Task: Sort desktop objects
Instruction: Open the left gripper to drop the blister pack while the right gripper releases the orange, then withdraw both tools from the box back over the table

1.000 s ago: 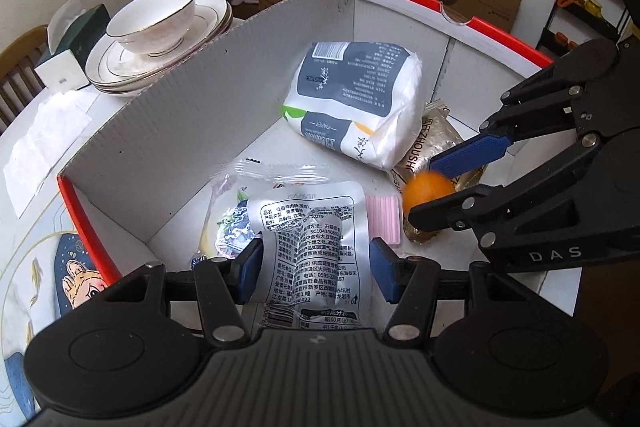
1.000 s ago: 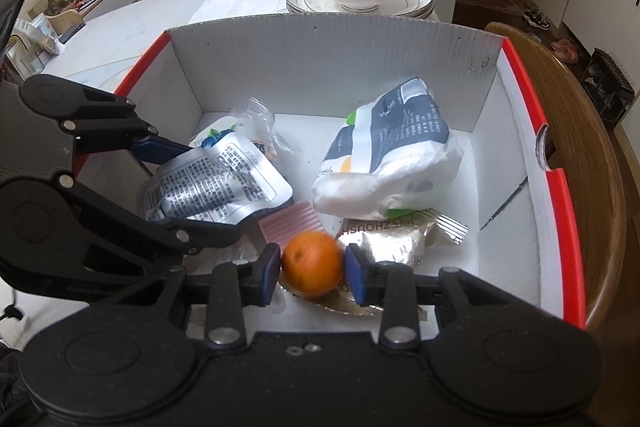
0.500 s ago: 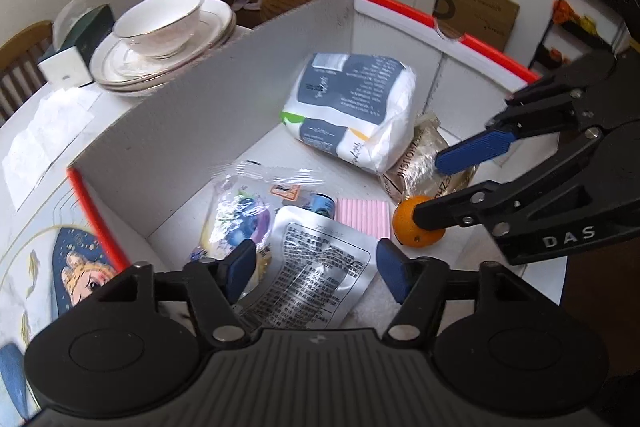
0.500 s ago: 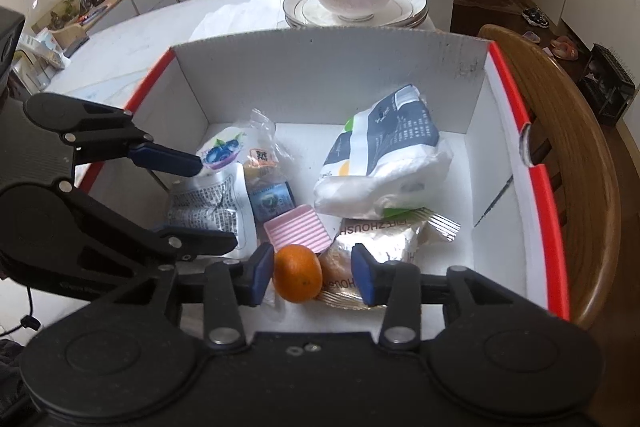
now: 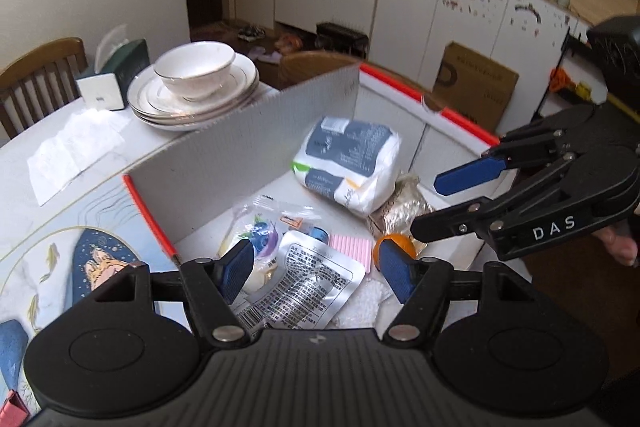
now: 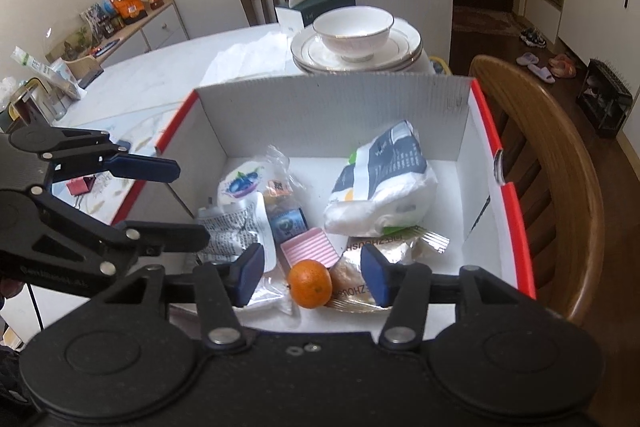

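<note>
A white cardboard box with red rims (image 5: pixel 256 131) (image 6: pixel 328 115) holds the sorted things. In it lie a silver foil packet (image 5: pixel 308 287) (image 6: pixel 232 231), an orange (image 6: pixel 310 283) (image 5: pixel 394 243), a pink ridged block (image 6: pixel 308 251) (image 5: pixel 351 247), a white and blue bag (image 5: pixel 348 163) (image 6: pixel 384 187), a gold packet (image 6: pixel 384 251) and a clear bag of sweets (image 5: pixel 260 227). My left gripper (image 5: pixel 320 269) is open and empty above the foil packet. My right gripper (image 6: pixel 312 273) is open and empty above the orange; it also shows in the left wrist view (image 5: pixel 440 207).
A bowl on stacked plates (image 5: pixel 196 87) (image 6: pixel 356 43) and a tissue box (image 5: pixel 116 79) stand behind the box. Paper napkins (image 5: pixel 72 151) lie on the table. A wooden chair (image 6: pixel 556 179) is right of the box. A red clip (image 6: pixel 80 185) lies left of it.
The left gripper let go of the foil packet and the right let go of the orange; both now lie in the box. Both grippers opened and rose back from the box.
</note>
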Demonstrator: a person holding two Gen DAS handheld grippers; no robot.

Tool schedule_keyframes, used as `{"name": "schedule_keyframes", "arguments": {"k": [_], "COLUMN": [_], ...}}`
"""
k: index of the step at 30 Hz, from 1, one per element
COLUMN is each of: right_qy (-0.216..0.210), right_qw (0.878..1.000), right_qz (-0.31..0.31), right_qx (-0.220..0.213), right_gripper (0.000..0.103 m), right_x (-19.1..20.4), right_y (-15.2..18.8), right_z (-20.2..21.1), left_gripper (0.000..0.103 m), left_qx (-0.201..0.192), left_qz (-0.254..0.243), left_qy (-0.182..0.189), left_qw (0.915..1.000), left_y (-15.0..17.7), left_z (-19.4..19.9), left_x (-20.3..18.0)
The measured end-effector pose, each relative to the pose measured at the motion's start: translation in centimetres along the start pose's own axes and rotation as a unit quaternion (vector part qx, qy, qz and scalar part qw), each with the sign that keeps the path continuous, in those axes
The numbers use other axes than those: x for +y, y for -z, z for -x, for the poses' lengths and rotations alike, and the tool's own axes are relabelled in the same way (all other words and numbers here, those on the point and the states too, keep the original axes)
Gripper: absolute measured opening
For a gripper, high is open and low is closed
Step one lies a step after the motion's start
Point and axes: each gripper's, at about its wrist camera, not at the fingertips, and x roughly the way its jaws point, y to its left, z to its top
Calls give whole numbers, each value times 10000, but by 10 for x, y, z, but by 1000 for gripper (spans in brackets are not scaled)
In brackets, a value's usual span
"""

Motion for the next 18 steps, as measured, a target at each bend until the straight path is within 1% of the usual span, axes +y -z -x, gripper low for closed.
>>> {"name": "schedule_keyframes", "arguments": {"k": [4, 6, 10, 14, 15, 16, 18], "right_qy": [-12, -5, 18, 42, 38, 32, 13], "right_qw": [9998, 9997, 9993, 9988, 9986, 9984, 9979], "right_qz": [26, 45, 57, 42, 24, -1, -60], "right_qx": [-192, -257, -360, -484, -523, -564, -648], "right_gripper": [60, 63, 65, 69, 70, 71, 73], "right_x": [5, 8, 14, 22, 24, 26, 31], "right_y": [2, 3, 5, 10, 11, 12, 14], "right_z": [11, 15, 20, 25, 27, 29, 31], "left_gripper": [68, 68, 68, 69, 70, 75, 77], "left_qx": [-155, -210, -310, -377, -395, -408, -452], "left_qz": [141, 188, 252, 301, 310, 312, 279], "left_qy": [-24, -29, -8, 4, 16, 18, 24], "left_qw": [9998, 9996, 9992, 9988, 9987, 9987, 9986], "left_y": [3, 5, 13, 20, 21, 23, 25], "left_z": [13, 19, 33, 44, 47, 49, 53], "left_x": [4, 5, 6, 9, 10, 11, 12]}}
